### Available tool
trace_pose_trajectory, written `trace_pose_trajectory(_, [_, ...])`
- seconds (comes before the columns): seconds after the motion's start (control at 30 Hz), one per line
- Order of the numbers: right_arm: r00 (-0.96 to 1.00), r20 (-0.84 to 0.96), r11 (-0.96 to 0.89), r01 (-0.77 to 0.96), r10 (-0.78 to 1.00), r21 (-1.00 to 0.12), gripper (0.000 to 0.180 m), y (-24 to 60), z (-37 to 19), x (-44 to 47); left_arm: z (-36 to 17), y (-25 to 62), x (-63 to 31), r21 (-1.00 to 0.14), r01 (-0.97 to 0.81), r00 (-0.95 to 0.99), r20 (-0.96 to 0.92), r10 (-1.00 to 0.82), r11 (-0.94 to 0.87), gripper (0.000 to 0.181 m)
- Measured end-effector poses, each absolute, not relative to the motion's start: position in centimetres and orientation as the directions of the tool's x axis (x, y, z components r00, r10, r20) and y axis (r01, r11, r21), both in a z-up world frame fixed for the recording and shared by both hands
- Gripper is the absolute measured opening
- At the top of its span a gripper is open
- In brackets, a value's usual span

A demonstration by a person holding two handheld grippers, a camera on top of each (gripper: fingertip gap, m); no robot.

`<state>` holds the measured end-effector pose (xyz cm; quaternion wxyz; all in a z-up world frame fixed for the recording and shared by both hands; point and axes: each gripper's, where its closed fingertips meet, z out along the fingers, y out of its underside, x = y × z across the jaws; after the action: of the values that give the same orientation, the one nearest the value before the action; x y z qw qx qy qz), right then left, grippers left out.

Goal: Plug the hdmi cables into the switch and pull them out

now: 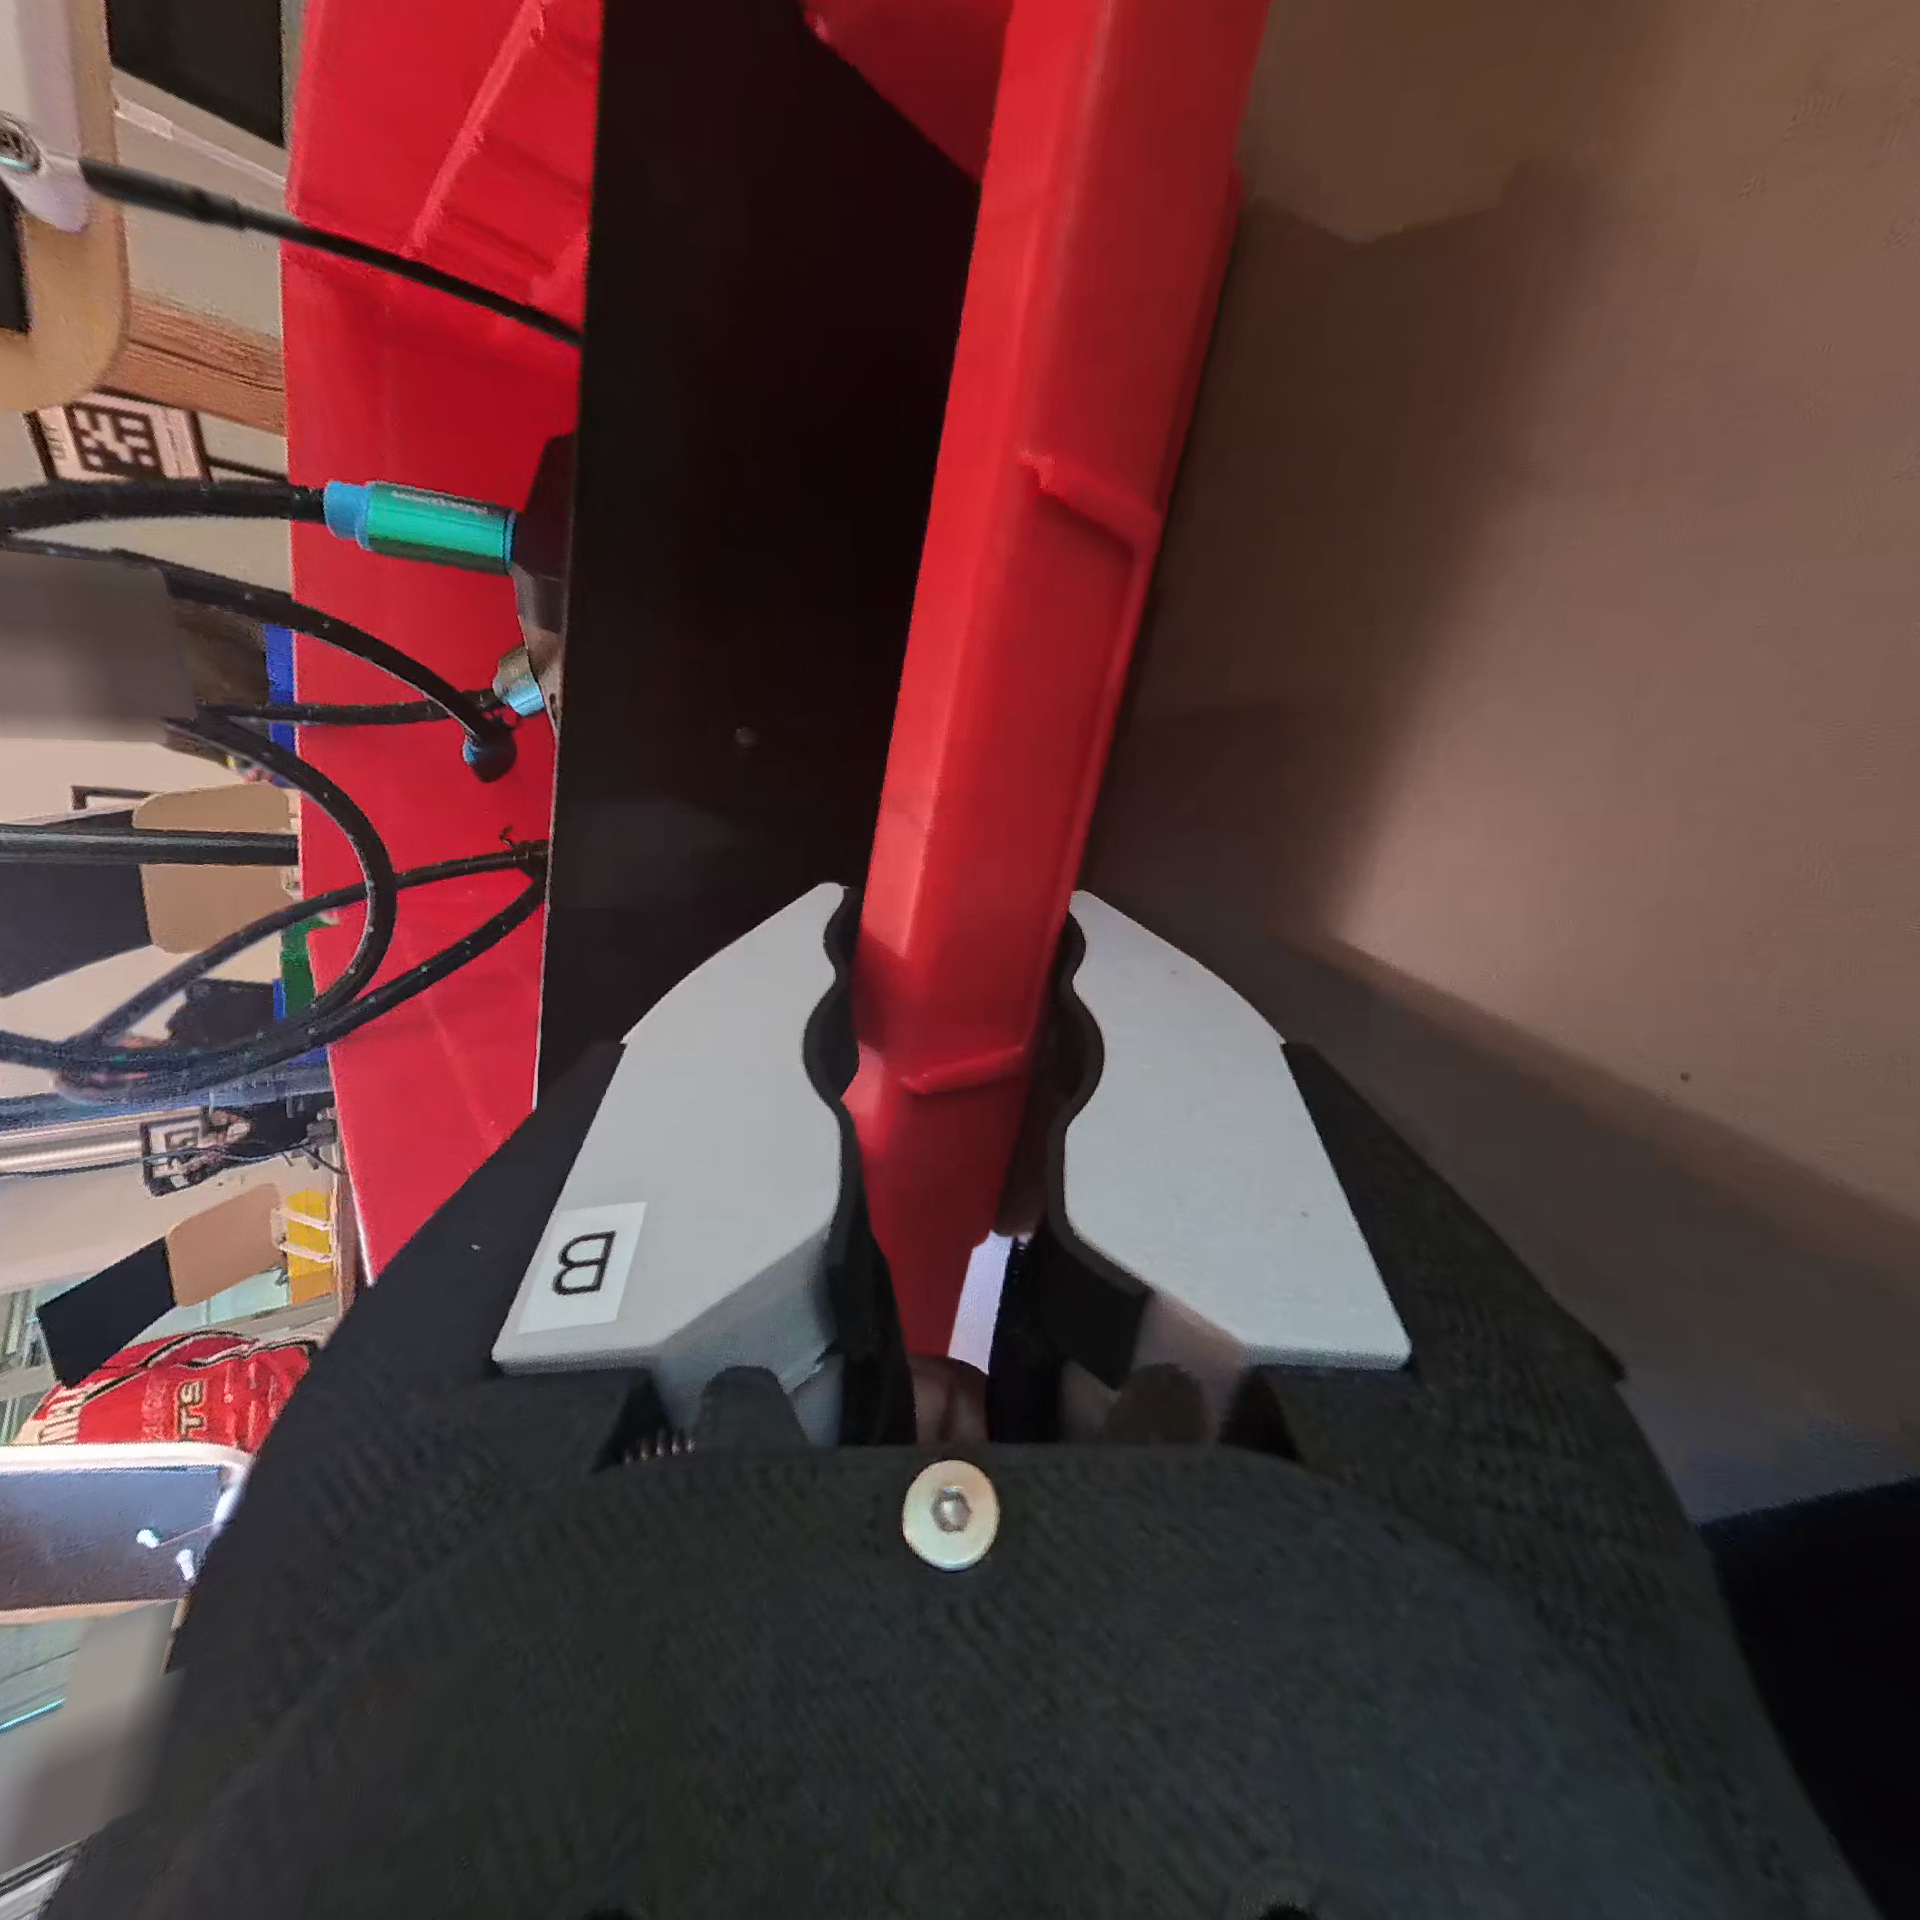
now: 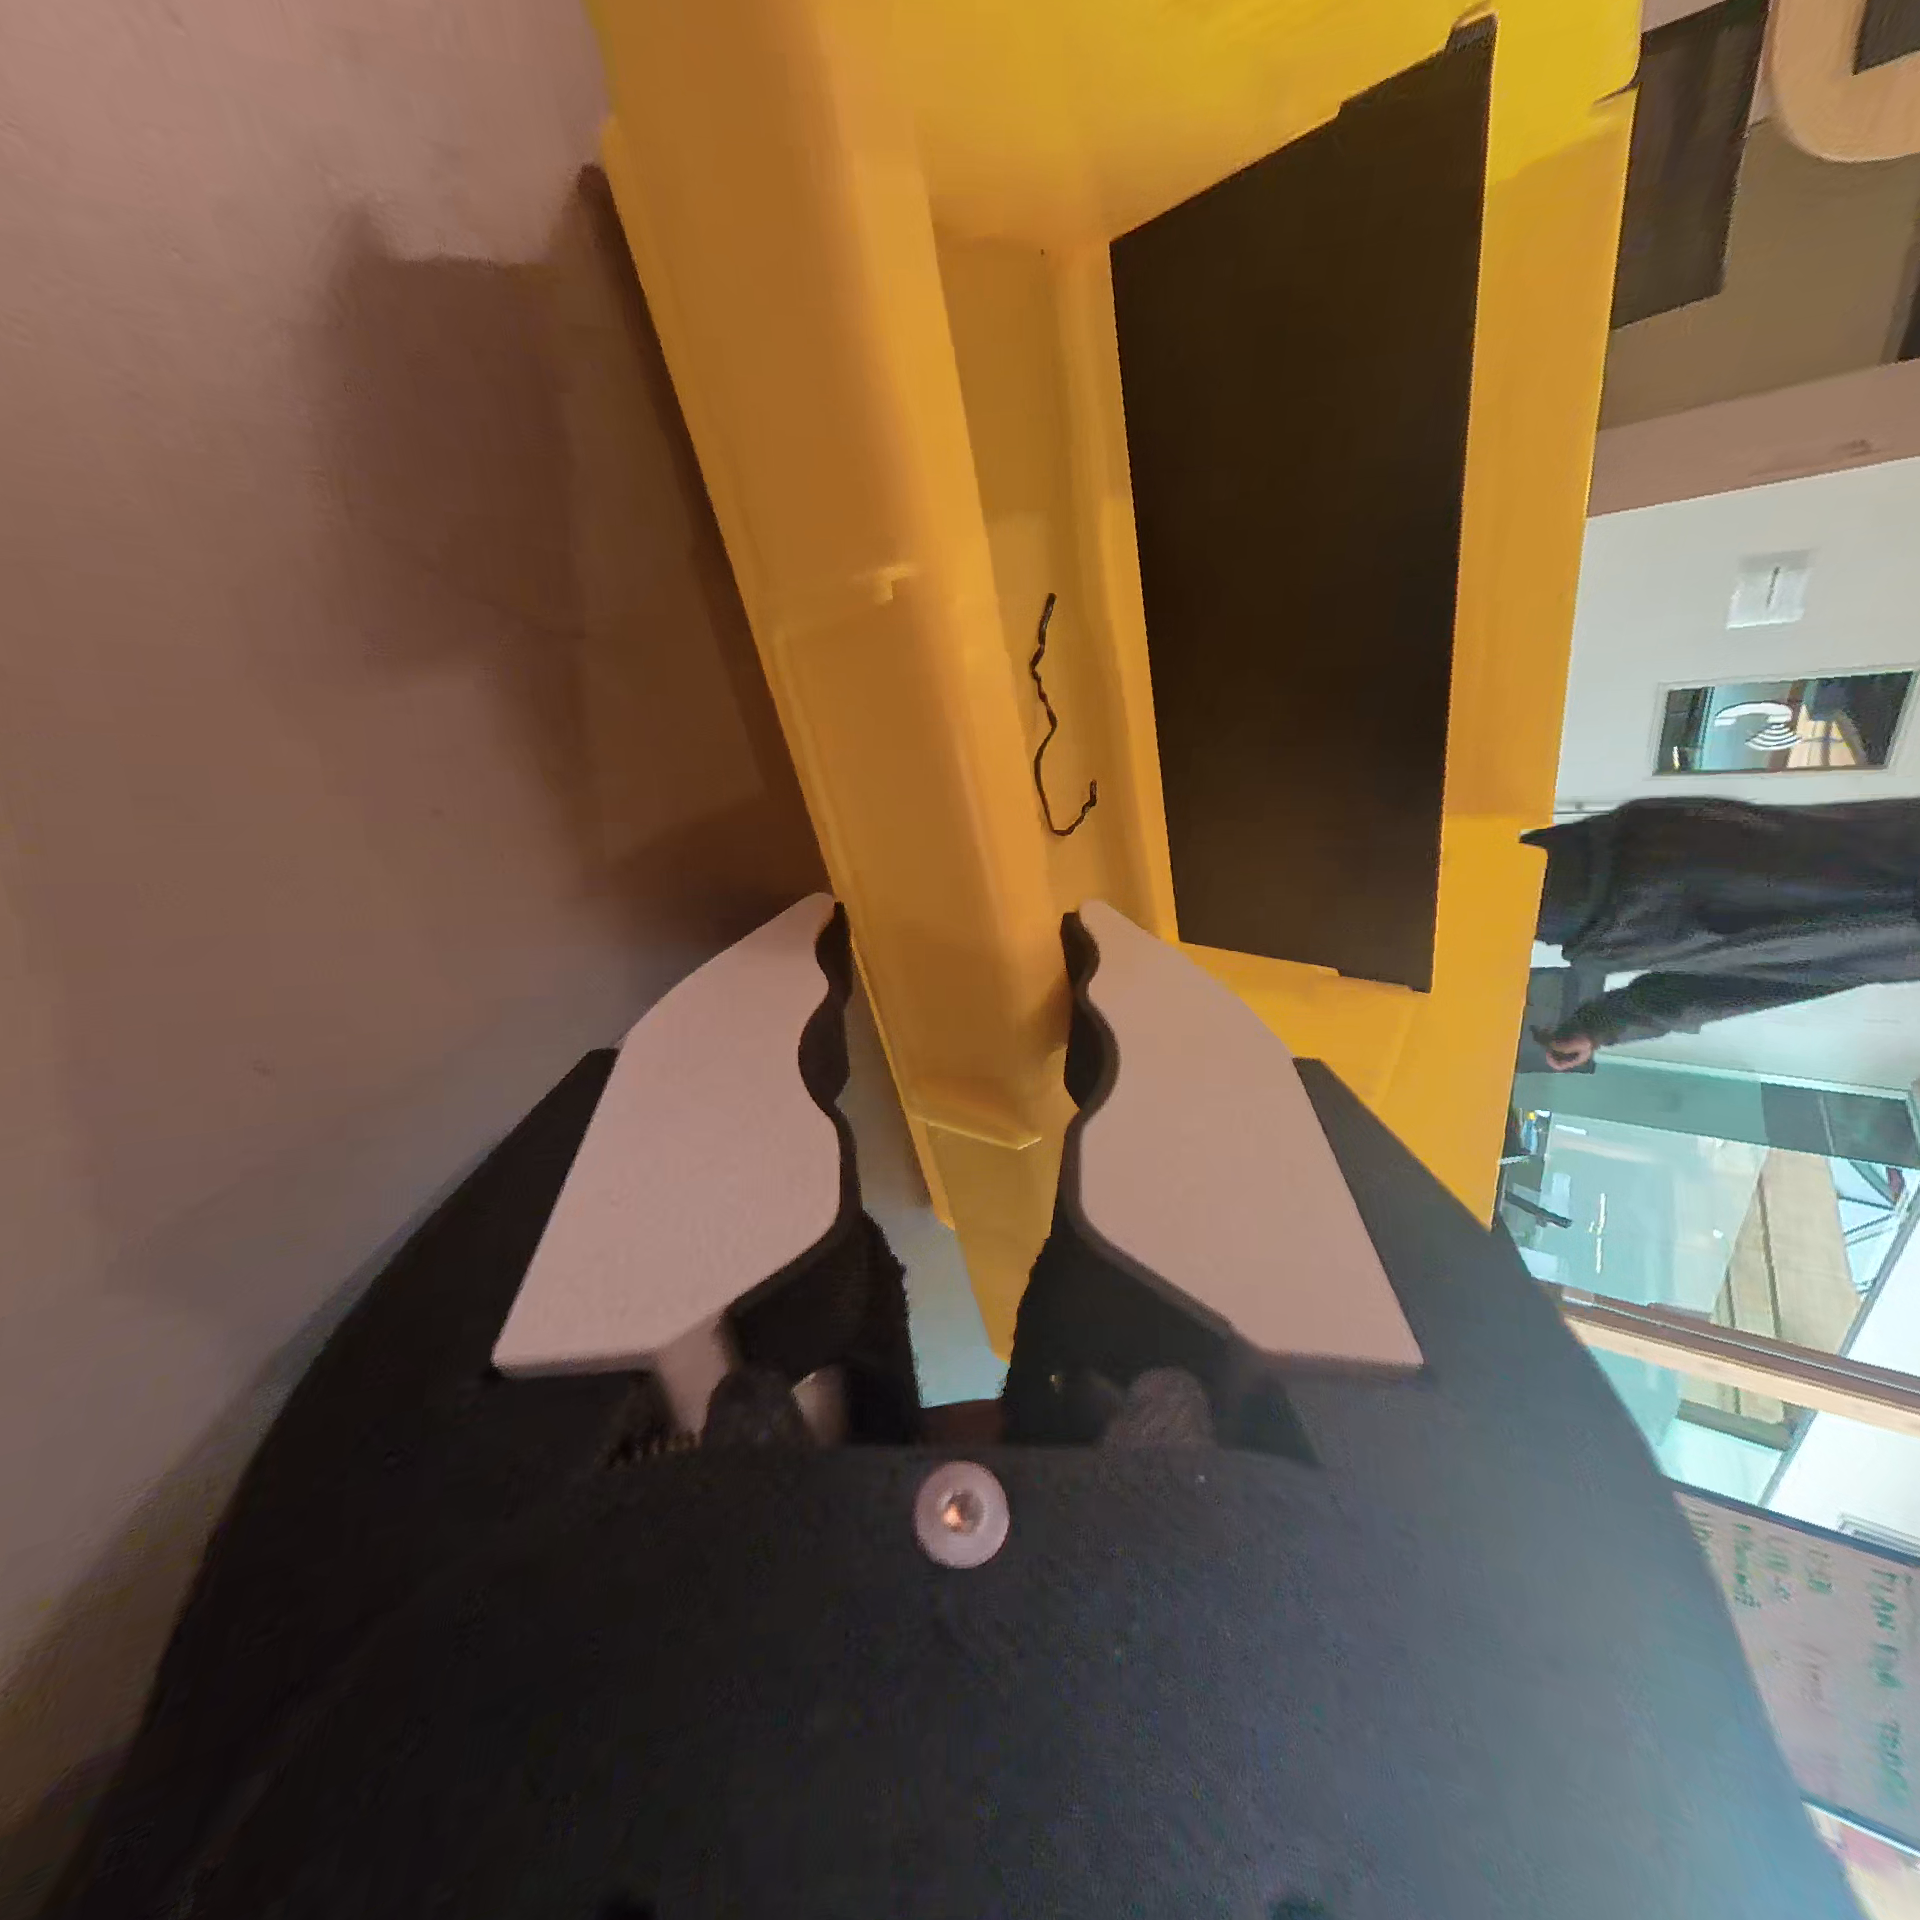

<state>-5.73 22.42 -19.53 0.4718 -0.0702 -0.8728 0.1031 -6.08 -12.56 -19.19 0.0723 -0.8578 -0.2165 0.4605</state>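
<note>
A: The left tool [image 1: 956, 997] is clamped on the rim of a red bin [image 1: 1049, 623]; both grey fingers [image 1: 727, 1122] press the red wall between their black wavy pads.

B: And the right tool [image 2: 956, 997]?

A: Same grip, on the rim of a yellow bin [image 2: 914, 665]. The right-hand pad touches the yellow wall; whether the left-hand pad touches it I cannot tell.

B: Where are the hdmi cables?

A: In the left wrist view, black braided cables [image 1: 343, 935] hang looped by the red bin's left wall. One ends in a teal connector [image 1: 426, 528] that meets a black box [image 1: 549, 540], partly hidden behind a black panel [image 1: 748, 499] standing inside the bin. A second plug with a metal end [image 1: 520, 681] sits just below it, against the same box. I cannot tell if that box is the switch.

B: Anything inside the yellow bin?

A: A black panel [image 2: 1299, 582] along its far wall, and a thin curled black thread [image 2: 1055, 727] on the yellow plastic near the gripped rim. A tan surface [image 2: 260, 623] lies beside the bin. A person in dark clothing [image 2: 1714, 914] stands in the background.
</note>
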Motion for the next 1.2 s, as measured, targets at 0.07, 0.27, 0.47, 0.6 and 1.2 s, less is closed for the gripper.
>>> trace_pose_trajectory(0.07, [-0.550,0.804,0.968,0.036,0.227,-0.249,0.039,22.5,-19.5,-5.7,-19.2,-13.0,-6.0,-0.330,0.304,0.481,-0.756,0.443,-0.894,0.033])
trace_pose_trajectory(0.27, [-0.559,0.790,0.964,0.076,0.251,-0.253,0.039,23.2,-19.6,-6.0,-19.2,-14.6,-5.7,-0.340,0.292,0.484,-0.754,0.445,-0.894,0.034])
trace_pose_trajectory(0.47, [-0.577,0.767,0.958,0.135,0.282,-0.251,0.039,24.4,-19.6,-6.2,-19.2,-16.7,-5.1,-0.355,0.291,0.478,-0.750,0.456,-0.889,0.036])
trace_pose_trajectory(0.6, [-0.585,0.753,0.953,0.168,0.301,-0.251,0.039,25.5,-19.6,-6.4,-19.2,-18.0,-4.7,-0.359,0.289,0.478,-0.749,0.459,-0.888,0.037])
trace_pose_trajectory(1.2, [-0.551,0.751,0.928,0.282,0.365,-0.243,0.038,31.4,-19.6,-6.6,-19.1,-25.7,-1.2,-0.325,0.299,0.495,-0.751,0.437,-0.897,0.038])
